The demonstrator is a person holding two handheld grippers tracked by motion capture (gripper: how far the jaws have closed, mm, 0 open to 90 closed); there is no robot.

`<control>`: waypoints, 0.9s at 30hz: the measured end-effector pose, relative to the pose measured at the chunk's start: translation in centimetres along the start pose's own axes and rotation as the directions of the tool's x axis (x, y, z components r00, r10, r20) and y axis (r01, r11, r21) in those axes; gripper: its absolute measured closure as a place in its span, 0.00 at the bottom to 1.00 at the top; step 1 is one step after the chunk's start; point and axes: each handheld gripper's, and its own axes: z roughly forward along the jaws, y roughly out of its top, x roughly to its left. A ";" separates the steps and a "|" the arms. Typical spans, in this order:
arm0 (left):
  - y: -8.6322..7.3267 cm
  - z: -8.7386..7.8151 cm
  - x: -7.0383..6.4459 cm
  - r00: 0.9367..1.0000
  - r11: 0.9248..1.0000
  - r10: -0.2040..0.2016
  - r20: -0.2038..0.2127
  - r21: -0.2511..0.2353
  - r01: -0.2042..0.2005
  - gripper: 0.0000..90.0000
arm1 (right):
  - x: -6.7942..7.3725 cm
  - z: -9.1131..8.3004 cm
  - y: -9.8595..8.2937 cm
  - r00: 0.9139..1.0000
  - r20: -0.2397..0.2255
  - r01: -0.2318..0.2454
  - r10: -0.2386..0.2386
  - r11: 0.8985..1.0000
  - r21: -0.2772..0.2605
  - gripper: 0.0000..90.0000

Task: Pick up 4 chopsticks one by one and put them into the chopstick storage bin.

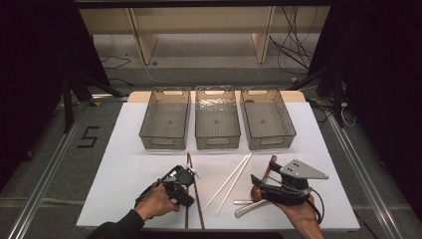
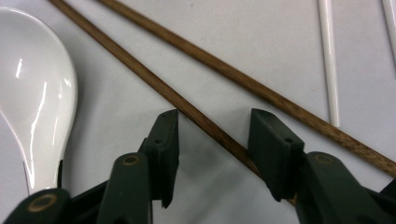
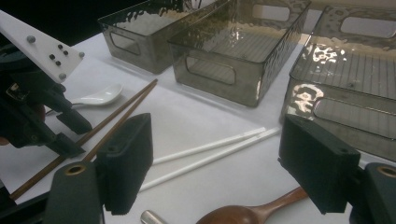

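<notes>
Wooden chopsticks (image 2: 224, 74), two of them, dark brown, lie on the white table sheet (image 1: 124, 164) at my near left. My left gripper (image 2: 212, 140) is lowered over the nearer stick, jaws spread, one on each side of it and not pressing it. In the high view my left hand (image 1: 157, 201) holds that gripper (image 1: 185, 175) over the sticks (image 1: 195, 191).

White ceramic spoon (image 2: 35, 93): beside the left jaw in the left gripper view, bowl up, glossy.

White chopsticks (image 1: 233, 180): a pair, lying side by side at a slant in the middle of the sheet, between my two grippers; they are also in the right gripper view (image 3: 210, 151).

Brown wooden spoon (image 3: 252, 212): just below my right gripper (image 3: 217, 163), whose jaws stand wide apart and hold nothing. In the high view my right hand (image 1: 298, 214) carries this gripper (image 1: 259, 181), with its grey three-cornered plate (image 1: 301, 169) on top.

Metal utensil handle (image 1: 246, 206): near my right hand, partly hidden; I cannot tell which kind.

Smoked clear plastic bins, three, in a row at the far side of the sheet: left (image 1: 165, 119), middle (image 1: 216, 118), right (image 1: 267, 118). All look empty.
</notes>
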 end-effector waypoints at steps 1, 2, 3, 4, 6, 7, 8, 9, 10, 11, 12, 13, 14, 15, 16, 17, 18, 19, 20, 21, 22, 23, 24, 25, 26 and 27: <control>0.0 0.0 0.0 1.000 1.000 0.006 0.001 0.004 -0.006 0.62 | 0.0 0.0 0.0 1.000 0.000 0.000 0.000 1.000 0.000 0.30; 0.0 -0.1 0.1 1.000 1.000 0.009 0.001 0.005 -0.009 0.63 | 0.0 0.0 0.0 1.000 0.000 0.001 -0.001 1.000 -0.001 0.30; 0.0 -0.1 0.1 1.000 1.000 0.012 -0.001 0.005 -0.012 0.64 | 0.0 0.0 0.0 1.000 -0.001 -0.002 0.002 1.000 -0.002 0.30; 0.0 -0.1 0.1 1.000 1.000 0.012 0.002 0.005 -0.012 0.66 | 0.0 0.0 0.0 1.000 -0.001 -0.004 0.004 1.000 -0.001 0.30; 0.0 -0.1 0.3 1.000 1.000 -0.001 0.006 0.002 0.001 0.70 | 0.0 0.0 0.0 1.000 -0.001 -0.002 0.002 1.000 -0.001 0.30; -0.1 -0.2 0.4 1.000 1.000 -0.001 0.008 0.001 0.001 0.72 | 0.0 0.0 0.0 1.000 -0.002 -0.003 0.003 1.000 -0.002 0.30; -0.1 -0.2 0.5 1.000 1.000 -0.005 0.006 -0.002 0.005 0.74 | 0.0 0.0 0.0 1.000 -0.002 -0.004 0.004 1.000 -0.001 0.30; -0.1 -0.2 0.5 1.000 1.000 -0.008 0.006 -0.004 0.008 0.75 | 0.0 0.0 0.0 1.000 -0.002 -0.003 0.003 1.000 -0.001 0.30; -0.1 -0.2 0.5 1.000 1.000 -0.007 0.005 -0.003 0.007 0.76 | 0.0 0.0 0.0 1.000 -0.003 -0.003 0.003 1.000 -0.001 0.30; -0.1 -0.2 0.6 1.000 1.000 -0.005 0.004 -0.002 0.005 0.78 | 0.0 0.0 0.0 1.000 -0.003 -0.002 0.002 1.000 -0.002 0.30; -0.1 -0.2 0.6 1.000 1.000 -0.007 0.006 -0.002 0.007 0.79 | 0.0 0.0 0.0 1.000 -0.003 -0.001 0.001 1.000 -0.001 0.30; -0.1 -0.2 0.7 1.000 1.000 -0.013 0.010 -0.005 0.013 0.81 | 0.0 0.0 0.0 1.000 -0.003 -0.001 0.001 1.000 -0.001 0.30; -0.1 -0.2 0.8 1.000 1.000 -0.012 0.010 -0.004 0.012 0.82 | 0.0 0.0 0.0 1.000 -0.003 -0.001 0.001 1.000 -0.001 0.30; -0.1 -0.2 0.9 1.000 1.000 -0.015 0.010 -0.004 0.015 0.84 | 0.0 0.0 0.0 1.000 -0.003 -0.001 0.001 1.000 -0.001 0.30; -0.1 -0.2 0.9 1.000 1.000 -0.018 0.010 -0.005 0.018 0.85 | 0.0 0.0 0.0 1.000 -0.003 0.000 0.000 1.000 -0.001 0.30; -0.1 -0.2 0.9 1.000 1.000 -0.019 0.011 -0.004 0.019 0.85 | 0.0 0.0 0.0 1.000 -0.004 -0.001 0.001 1.000 0.000 0.30; -0.1 -0.3 1.0 1.000 1.000 -0.019 0.012 -0.002 0.019 0.85 | 0.0 0.0 0.0 1.000 -0.004 0.000 0.000 1.000 0.000 0.30; -0.1 -0.3 1.1 1.000 1.000 -0.019 0.014 -0.002 0.019 0.87 | 0.0 0.0 0.0 1.000 -0.004 0.000 0.000 1.000 -0.001 0.30; -0.2 -0.3 1.2 1.000 1.000 -0.025 0.016 -0.007 0.025 0.88 | 0.0 0.0 0.0 1.000 -0.004 0.000 0.000 1.000 0.000 0.30; -0.2 -0.3 1.2 0.999 1.000 -0.028 0.019 -0.009 0.029 0.90 | 0.0 0.0 0.0 1.000 -0.004 0.000 0.000 1.000 0.000 0.30; -0.2 -0.2 1.3 0.999 0.999 -0.031 0.020 -0.011 0.031 0.91 | 0.0 0.0 0.0 1.000 -0.005 0.000 0.000 1.000 -0.001 0.30; -0.2 -0.3 1.3 0.999 0.999 -0.030 0.022 -0.011 0.031 0.92 | 0.0 0.0 0.0 1.000 -0.005 0.000 0.000 1.000 -0.001 0.30; -0.2 -0.3 1.4 0.999 1.000 -0.028 0.021 -0.011 0.028 0.92 | 0.0 0.0 0.0 1.000 -0.005 0.000 0.000 1.000 0.000 0.30; -0.2 -0.3 1.4 0.999 0.999 -0.031 0.024 -0.012 0.032 0.92 | 0.0 0.0 0.0 1.000 -0.006 0.000 0.000 1.000 0.000 0.30; -0.2 -0.3 1.4 0.999 0.999 -0.031 0.026 -0.013 0.031 0.92 | 0.0 0.0 0.0 1.000 -0.006 0.000 0.000 1.000 0.000 0.30; -0.2 -0.3 1.5 0.999 0.999 -0.032 0.029 -0.014 0.033 0.93 | 0.0 0.0 0.1 1.000 -0.007 0.000 0.000 1.000 0.000 0.30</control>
